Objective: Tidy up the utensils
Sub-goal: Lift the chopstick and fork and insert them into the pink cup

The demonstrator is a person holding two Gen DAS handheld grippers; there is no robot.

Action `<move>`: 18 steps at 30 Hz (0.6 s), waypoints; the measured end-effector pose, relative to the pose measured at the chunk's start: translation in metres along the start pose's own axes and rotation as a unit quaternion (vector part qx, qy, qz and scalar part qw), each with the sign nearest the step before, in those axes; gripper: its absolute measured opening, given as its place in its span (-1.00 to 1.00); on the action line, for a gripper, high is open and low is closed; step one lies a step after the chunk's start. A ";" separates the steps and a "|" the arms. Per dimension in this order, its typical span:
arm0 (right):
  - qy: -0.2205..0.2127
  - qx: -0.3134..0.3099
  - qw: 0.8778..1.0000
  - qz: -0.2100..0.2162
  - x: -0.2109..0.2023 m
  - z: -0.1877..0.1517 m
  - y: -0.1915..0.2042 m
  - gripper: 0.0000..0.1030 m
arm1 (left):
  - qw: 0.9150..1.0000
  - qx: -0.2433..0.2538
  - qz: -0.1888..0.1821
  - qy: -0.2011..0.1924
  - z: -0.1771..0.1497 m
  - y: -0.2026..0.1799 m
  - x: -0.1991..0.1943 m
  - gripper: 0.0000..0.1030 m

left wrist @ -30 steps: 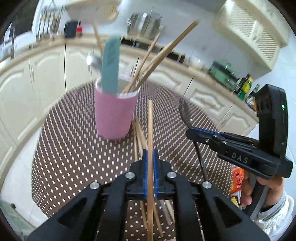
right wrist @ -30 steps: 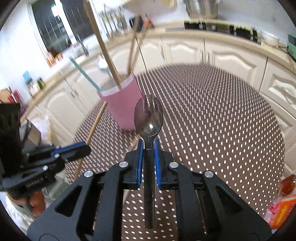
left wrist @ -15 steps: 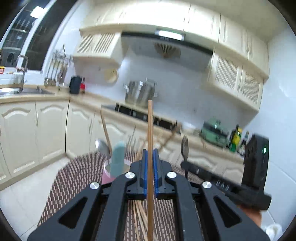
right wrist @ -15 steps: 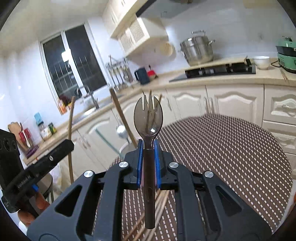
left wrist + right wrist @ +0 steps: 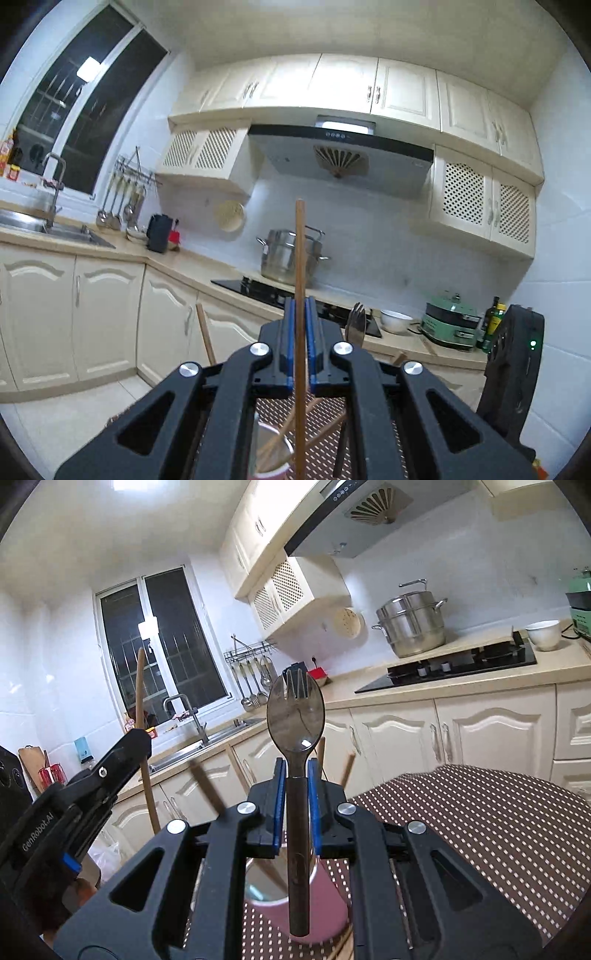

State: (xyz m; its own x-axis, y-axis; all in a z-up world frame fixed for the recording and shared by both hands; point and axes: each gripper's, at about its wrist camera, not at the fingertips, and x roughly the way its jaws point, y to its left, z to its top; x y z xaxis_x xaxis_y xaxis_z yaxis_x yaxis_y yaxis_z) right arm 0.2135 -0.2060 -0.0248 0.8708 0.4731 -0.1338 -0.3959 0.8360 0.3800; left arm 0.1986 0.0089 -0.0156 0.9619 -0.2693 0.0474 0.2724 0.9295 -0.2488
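Observation:
My left gripper [image 5: 299, 310] is shut on a wooden chopstick [image 5: 300, 258] that stands upright between its blue pads. My right gripper [image 5: 295, 771] is shut on the handle of a dark spork [image 5: 295, 716], held upright with its tines up. A pink cup [image 5: 317, 908] with several chopsticks in it stands on the dotted brown table [image 5: 480, 830], low behind my right gripper's fingers. The same pink cup [image 5: 269, 454] shows below my left gripper. The left gripper [image 5: 122, 753] with its chopstick [image 5: 142, 738] appears at the left of the right wrist view, the spork [image 5: 355, 325] in the left wrist view.
Cream kitchen cabinets [image 5: 107, 306] and a counter ring the table. A steel pot [image 5: 412, 624] sits by the black hob [image 5: 461, 664]. A sink with a tap [image 5: 192, 716] lies under the window. A green appliance [image 5: 452, 325] and bottles stand at the right.
Both grippers rose and tilted up from looking down at the table to pointing about level. The pink cup slid to the bottom of both views. Chopstick and spork stayed gripped.

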 end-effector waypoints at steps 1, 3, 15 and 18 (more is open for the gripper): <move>-0.004 -0.001 1.000 0.004 0.005 0.000 0.000 -0.77 | 1.000 0.003 -0.002 -0.001 -0.001 0.000 0.003 -0.90; -0.011 -0.004 1.000 0.011 0.012 0.000 0.000 -0.77 | 1.000 0.012 0.006 -0.010 -0.002 -0.003 0.009 -0.90; -0.026 0.007 0.998 0.048 0.035 -0.005 -0.007 -0.76 | 0.996 0.043 0.046 -0.058 -0.012 -0.006 0.033 -0.89; -0.024 0.002 0.999 0.048 0.037 -0.006 -0.006 -0.76 | 0.996 0.036 0.052 -0.056 -0.016 0.000 0.042 -0.89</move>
State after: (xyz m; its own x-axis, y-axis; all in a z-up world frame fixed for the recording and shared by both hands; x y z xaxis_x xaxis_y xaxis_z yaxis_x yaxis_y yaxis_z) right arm 0.2466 -0.1921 -0.0379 0.8418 0.5373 -0.0521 -0.4775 0.7861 0.3924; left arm 0.2383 -0.0061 -0.0291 0.9805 -0.1445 0.1334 0.1683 0.9676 -0.1884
